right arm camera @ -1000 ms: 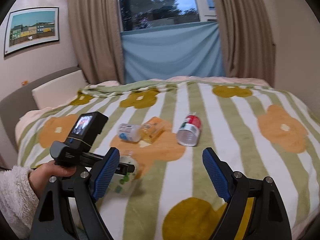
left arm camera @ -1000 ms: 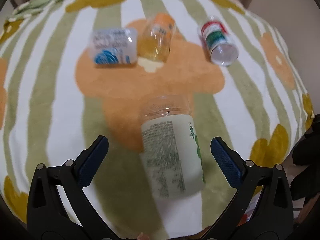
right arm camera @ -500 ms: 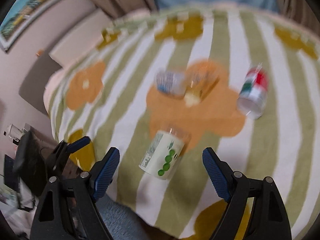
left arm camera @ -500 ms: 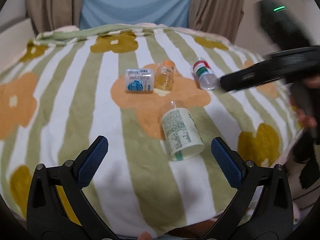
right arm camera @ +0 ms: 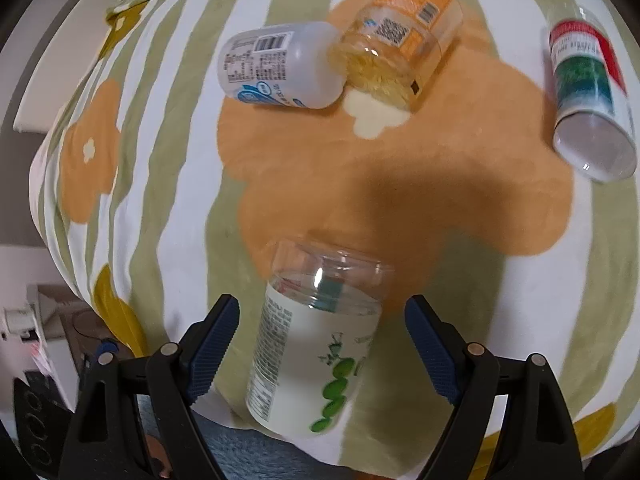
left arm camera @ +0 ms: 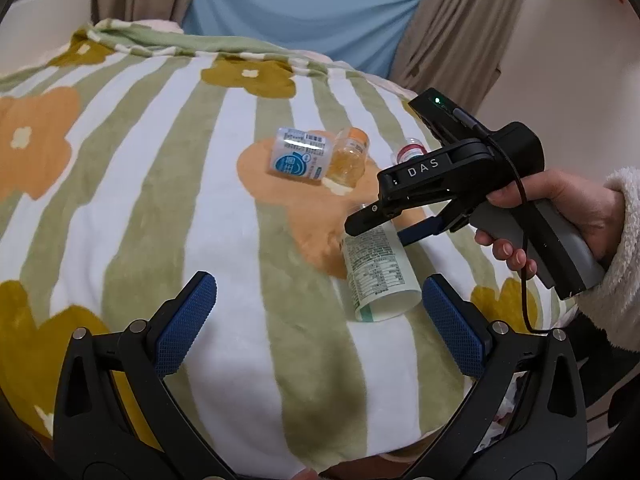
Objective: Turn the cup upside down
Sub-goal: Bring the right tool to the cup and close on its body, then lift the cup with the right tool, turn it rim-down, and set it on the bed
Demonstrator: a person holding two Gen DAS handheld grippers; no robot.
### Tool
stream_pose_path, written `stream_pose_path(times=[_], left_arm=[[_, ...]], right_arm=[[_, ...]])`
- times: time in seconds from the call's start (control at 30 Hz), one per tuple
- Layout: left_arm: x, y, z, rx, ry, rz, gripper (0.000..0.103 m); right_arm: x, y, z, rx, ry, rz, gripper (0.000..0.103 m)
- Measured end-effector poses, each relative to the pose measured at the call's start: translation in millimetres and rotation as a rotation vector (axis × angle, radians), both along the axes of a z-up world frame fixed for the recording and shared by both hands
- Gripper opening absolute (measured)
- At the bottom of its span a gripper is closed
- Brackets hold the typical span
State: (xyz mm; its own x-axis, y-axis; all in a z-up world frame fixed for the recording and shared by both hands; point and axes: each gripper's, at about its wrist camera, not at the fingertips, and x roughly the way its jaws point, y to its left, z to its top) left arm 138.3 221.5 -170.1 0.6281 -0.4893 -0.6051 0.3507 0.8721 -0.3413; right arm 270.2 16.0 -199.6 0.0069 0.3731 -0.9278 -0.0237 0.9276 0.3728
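Note:
A plastic cup with a white and green label point(right arm camera: 316, 356) lies on its side on the flowered blanket point(right arm camera: 400, 200). My right gripper point(right arm camera: 320, 340) is open, its jaws on either side of the cup without touching it. In the left wrist view the same cup point(left arm camera: 378, 268) lies ahead and to the right, and the right gripper point(left arm camera: 380, 224) hangs over its far end, held by a hand. My left gripper point(left arm camera: 316, 312) is open and empty, held back above the blanket point(left arm camera: 160, 200).
Three other containers lie on the blanket further back: a white and blue bottle point(right arm camera: 276, 66), an orange-labelled clear jar point(right arm camera: 400, 46) and a red and green cup point(right arm camera: 588, 100). The bed edge is close below. Curtains point(left arm camera: 300, 12) hang behind.
My right gripper has dropped down and closed in on the green-labelled cup, which now sits between its open jaws. My left gripper has pulled back and to the left.

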Motion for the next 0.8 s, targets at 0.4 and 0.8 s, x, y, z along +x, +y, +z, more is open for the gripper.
stream_pose_path(times=[0.4, 0.8], left_arm=[[-3, 1, 0, -0.022, -0.006, -0.033, 0.102], [-6, 6, -2, -0.048, -0.018, -0.023, 0.102]], right_arm=[[2, 7, -14, 0.007, 0.007, -0.025, 0.064], [-29, 5, 49, 0.095, -0.417, -0.031, 0.059]])
